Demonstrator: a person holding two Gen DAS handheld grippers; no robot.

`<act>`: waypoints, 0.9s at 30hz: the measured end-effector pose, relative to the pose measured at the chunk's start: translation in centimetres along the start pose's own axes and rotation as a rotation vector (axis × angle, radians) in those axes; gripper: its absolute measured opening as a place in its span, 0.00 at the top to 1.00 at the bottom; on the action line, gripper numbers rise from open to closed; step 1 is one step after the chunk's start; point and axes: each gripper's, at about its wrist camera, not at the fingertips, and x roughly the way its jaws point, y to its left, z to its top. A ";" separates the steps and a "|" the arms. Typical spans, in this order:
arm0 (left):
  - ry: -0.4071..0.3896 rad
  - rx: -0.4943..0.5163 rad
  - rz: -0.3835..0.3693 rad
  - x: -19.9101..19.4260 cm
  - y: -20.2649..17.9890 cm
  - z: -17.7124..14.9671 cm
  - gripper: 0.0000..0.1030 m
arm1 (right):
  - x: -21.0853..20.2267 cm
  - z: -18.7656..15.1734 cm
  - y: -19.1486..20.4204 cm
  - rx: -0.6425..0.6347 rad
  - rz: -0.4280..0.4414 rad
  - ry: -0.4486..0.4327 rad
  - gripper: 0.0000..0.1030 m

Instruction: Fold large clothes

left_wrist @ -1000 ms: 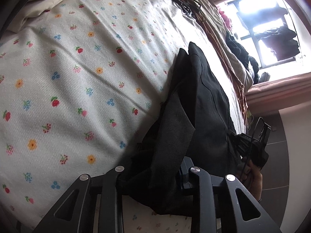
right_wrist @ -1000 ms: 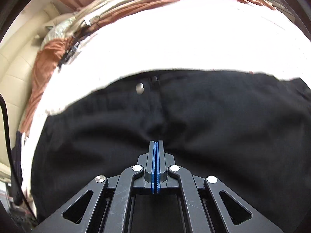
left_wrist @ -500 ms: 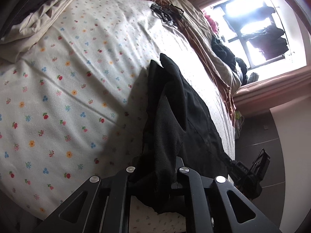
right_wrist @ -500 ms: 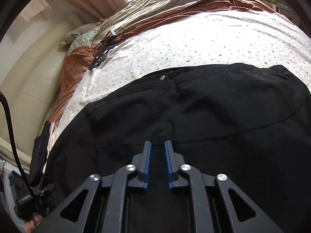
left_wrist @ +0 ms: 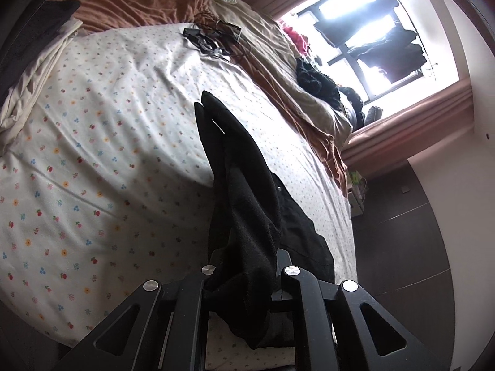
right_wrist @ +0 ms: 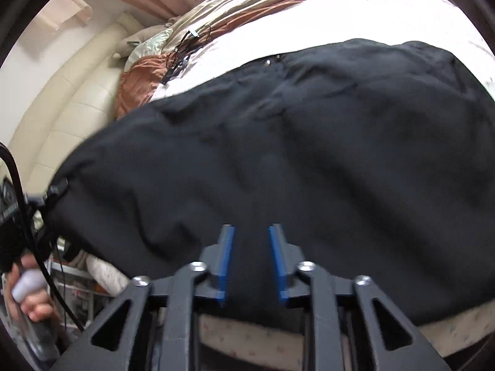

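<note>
- Trousers, black matte cloth (bunched into a narrow ridge), lie near the bed's floral-sheeted edge.
- Left gripper clamps their fabric.
- Right gripper, blue-padded jaws just narrowing, gapes above them, nothing pinched.

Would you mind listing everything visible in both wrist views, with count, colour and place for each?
black trousers: one, black, spread on the bed, one end lifted.
floral bedsheet: one, white with small coloured flowers, under the trousers.
brown blanket: one, rust brown, rumpled along the far side of the bed.
beige bedding: one pile, cream, at the sheet's left edge.
cables: one tangle, black, at the far edge of the sheet.
window: one, bright, dark clothes hanging in it.
headboard: one, cream, padded, left in the right wrist view.
left gripper: black, clamped on a bunch of trouser fabric.
right gripper: black with blue pads, jaws apart over the trousers, having just been closing.
hand: one, lower left, holding the left gripper's handle.
</note>
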 end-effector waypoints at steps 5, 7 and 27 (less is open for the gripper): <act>-0.010 0.045 -0.028 -0.2 -2.8 0.2 0.89 | -0.9 -2.1 -0.1 0.017 0.002 -0.004 0.83; -0.008 0.061 -0.039 -0.2 -3.8 0.2 0.89 | -0.7 -2.8 -0.2 0.021 -0.001 0.003 0.83; 0.151 0.333 -0.169 6.7 -19.9 -5.5 0.90 | -3.9 -4.3 -4.7 0.125 0.174 0.017 0.83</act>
